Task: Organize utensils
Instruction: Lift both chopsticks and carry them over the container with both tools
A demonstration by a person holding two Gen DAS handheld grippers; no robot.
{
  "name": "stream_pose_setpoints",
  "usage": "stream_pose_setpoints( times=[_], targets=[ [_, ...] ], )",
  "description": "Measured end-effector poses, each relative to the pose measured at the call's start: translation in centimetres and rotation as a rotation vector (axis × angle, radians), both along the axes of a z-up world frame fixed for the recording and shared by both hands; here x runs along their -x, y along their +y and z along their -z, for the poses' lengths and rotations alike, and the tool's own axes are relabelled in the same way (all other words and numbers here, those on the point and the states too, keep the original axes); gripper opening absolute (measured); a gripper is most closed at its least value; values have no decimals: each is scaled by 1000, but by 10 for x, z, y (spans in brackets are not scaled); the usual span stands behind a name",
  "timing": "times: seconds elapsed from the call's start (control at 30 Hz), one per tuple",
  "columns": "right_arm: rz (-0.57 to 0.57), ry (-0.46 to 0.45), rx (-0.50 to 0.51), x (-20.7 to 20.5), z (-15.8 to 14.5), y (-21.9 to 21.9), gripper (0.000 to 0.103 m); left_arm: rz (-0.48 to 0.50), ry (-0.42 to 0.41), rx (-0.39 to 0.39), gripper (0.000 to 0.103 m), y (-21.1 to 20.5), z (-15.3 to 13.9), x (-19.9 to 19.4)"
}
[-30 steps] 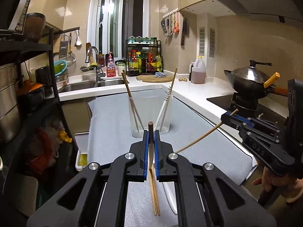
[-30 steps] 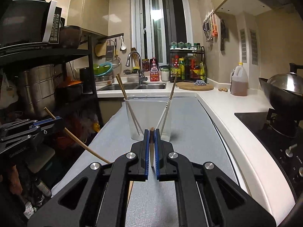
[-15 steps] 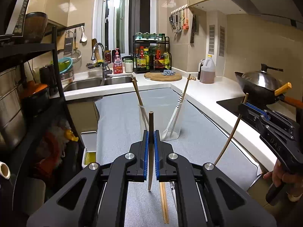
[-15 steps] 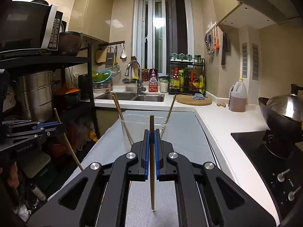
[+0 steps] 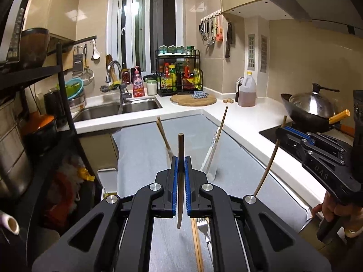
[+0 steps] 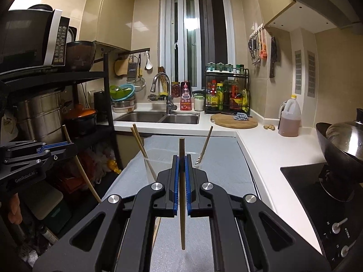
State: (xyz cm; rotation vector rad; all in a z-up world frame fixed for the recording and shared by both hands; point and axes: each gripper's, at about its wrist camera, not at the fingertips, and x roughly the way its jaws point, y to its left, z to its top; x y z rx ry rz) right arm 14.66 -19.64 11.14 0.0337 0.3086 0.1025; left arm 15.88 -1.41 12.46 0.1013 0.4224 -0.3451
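In the left wrist view my left gripper (image 5: 181, 159) is shut on a dark wooden chopstick (image 5: 180, 204) that stands nearly upright above the grey mat (image 5: 140, 158). Behind it, a clear container (image 5: 212, 167) holds chopsticks (image 5: 163, 133) leaning outward. A pair of chopsticks (image 5: 196, 247) and a fork (image 5: 204, 229) lie on the mat below. In the right wrist view my right gripper (image 6: 181, 158) is shut on a lighter chopstick (image 6: 182, 215), also upright, in front of the container (image 6: 158, 156). Each view shows the other gripper at its side: the right gripper (image 5: 284, 132), the left gripper (image 6: 68, 147).
A double sink (image 6: 158, 116) and a spice rack (image 6: 226, 95) line the back wall. A cutting board (image 6: 233, 121) and oil jug (image 6: 290, 117) sit on the white counter. A wok (image 5: 310, 111) stands on the stove at right. A black shelf rack (image 6: 68, 79) stands at left.
Both grippers have risen above the mat, each with its chopstick. The chopsticks have swung from slanted to nearly upright. The container now sits lower, partly behind the fingers.
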Motion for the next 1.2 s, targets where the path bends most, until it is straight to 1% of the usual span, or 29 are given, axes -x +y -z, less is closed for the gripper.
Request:
stream_pose_setpoints(
  times=[0.23, 0.37, 0.47, 0.57, 0.63, 0.7, 0.8, 0.97, 1.1, 1.2],
  targets=[
    [-27, 5, -39, -28, -29, -4, 5, 28, -42, 19, 6, -6, -32, -19],
    [-28, -37, -40, -45, -53, -4, 5, 47, -71, 40, 6, -11, -52, -31],
    [-14, -87, -35, -59, -71, -4, 5, 55, -110, 61, 6, -17, -70, -40],
    [2, -125, -34, -73, -84, -4, 5, 66, -151, 61, 6, -25, -85, -51],
    [10, -140, -39, -82, -90, -6, 5, 68, -164, 59, 6, -30, -90, -59],
    [14, -146, -47, -93, -93, -7, 5, 76, -175, 72, 6, -34, -95, -71],
    [23, -165, -53, -107, -97, -8, 5, 84, -189, 76, 6, -40, -96, -84],
    [25, -192, -41, -124, -94, -5, 5, 84, -178, 90, 6, -46, -82, -114],
    [20, -188, -29, -136, -82, -3, 5, 77, -135, 97, 6, -47, -61, -139],
    [18, -162, -32, -147, -68, -3, 5, 69, -102, 96, 6, -46, -44, -152]
  ],
)
